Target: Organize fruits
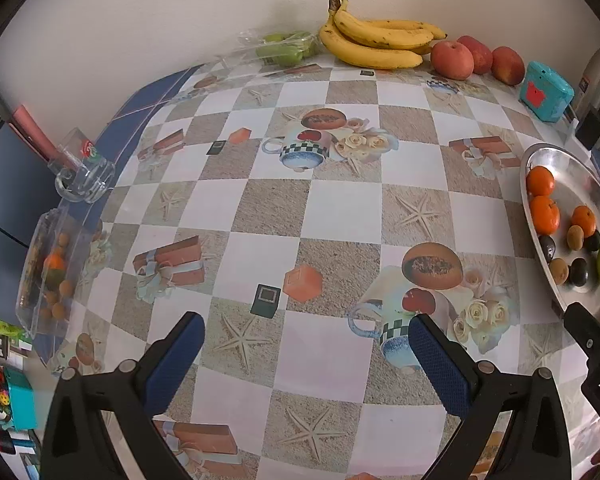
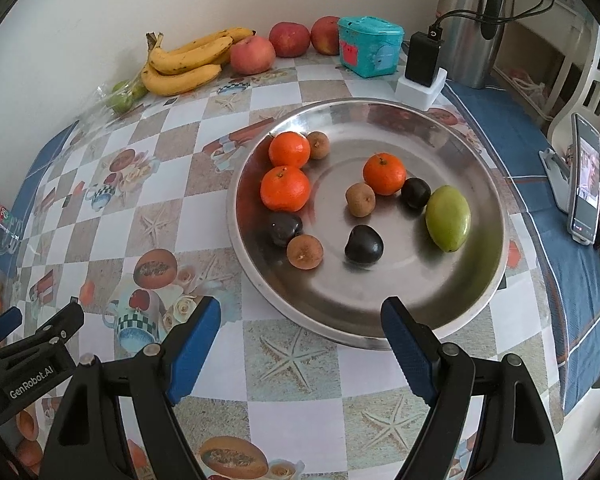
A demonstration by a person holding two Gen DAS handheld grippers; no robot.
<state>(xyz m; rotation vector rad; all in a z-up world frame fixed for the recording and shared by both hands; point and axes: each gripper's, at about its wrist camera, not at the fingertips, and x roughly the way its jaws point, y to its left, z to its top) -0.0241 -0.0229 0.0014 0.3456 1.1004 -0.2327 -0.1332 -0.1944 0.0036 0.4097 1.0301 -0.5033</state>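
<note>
A round steel plate (image 2: pixel 472 288) lies on the checked tablecloth and holds three tangerines (image 2: pixel 285 189), three brown round fruits (image 2: pixel 360 199), three dark fruits (image 2: pixel 363 245) and a green mango-like fruit (image 2: pixel 448 218). My right gripper (image 2: pixel 302 318) hangs open over the plate's near rim with nothing between its blue pads. My left gripper (image 1: pixel 306 330) is open above bare tablecloth, left of the plate (image 1: pixel 572 184). Bananas (image 1: pixel 374 42) and three red apples (image 1: pixel 452 60) lie along the back wall, with green fruits in a clear bag (image 1: pixel 286 50) beside them.
A clear plastic box (image 1: pixel 48 268) with small fruits sits at the table's left edge, near a glass mug (image 1: pixel 82 170). A teal tin (image 2: pixel 368 46), a black charger on a white base (image 2: pixel 422 68), a steel flask (image 2: pixel 474 20) and a propped phone (image 2: pixel 586 178) stand at back right.
</note>
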